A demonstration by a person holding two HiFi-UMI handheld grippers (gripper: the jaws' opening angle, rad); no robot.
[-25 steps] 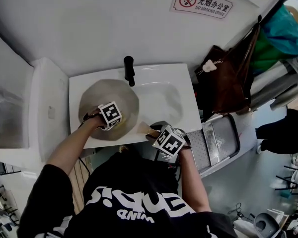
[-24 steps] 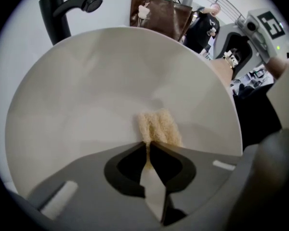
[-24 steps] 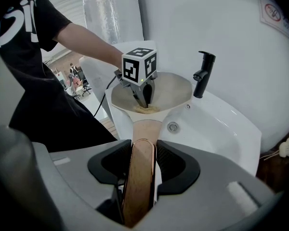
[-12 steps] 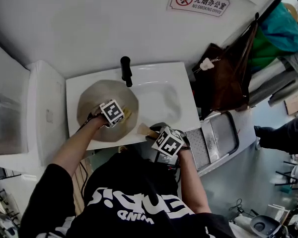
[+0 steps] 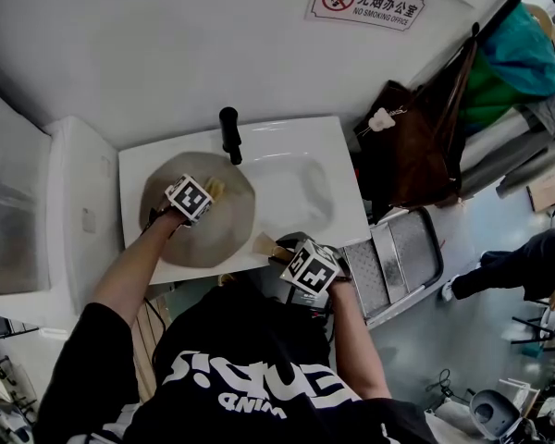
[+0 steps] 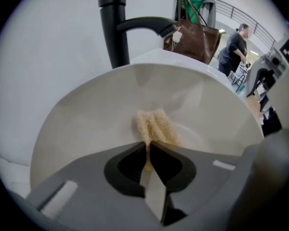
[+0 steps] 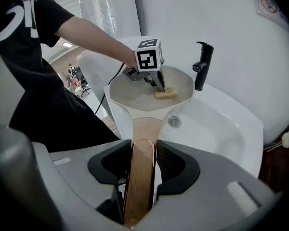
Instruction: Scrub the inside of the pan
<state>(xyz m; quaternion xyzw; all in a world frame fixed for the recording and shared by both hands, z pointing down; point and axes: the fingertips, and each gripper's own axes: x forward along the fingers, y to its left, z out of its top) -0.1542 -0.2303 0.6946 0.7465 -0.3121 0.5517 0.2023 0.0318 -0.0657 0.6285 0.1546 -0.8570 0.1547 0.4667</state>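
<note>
The right gripper [image 7: 142,153], nearest the person, is clamping its jaws on the pan's wooden handle [image 7: 139,186]. The pan [image 7: 135,100] is sitting over the left part of the sink [image 7: 221,129], its handle pointing back toward the person. Inside it, the left gripper [image 6: 148,146] is pinching a yellow sponge [image 6: 156,126], jaws nearly together, and is pressing it on the pan's floor near the far rim. Just behind the pan, a black tap [image 7: 202,69] is standing.
</note>
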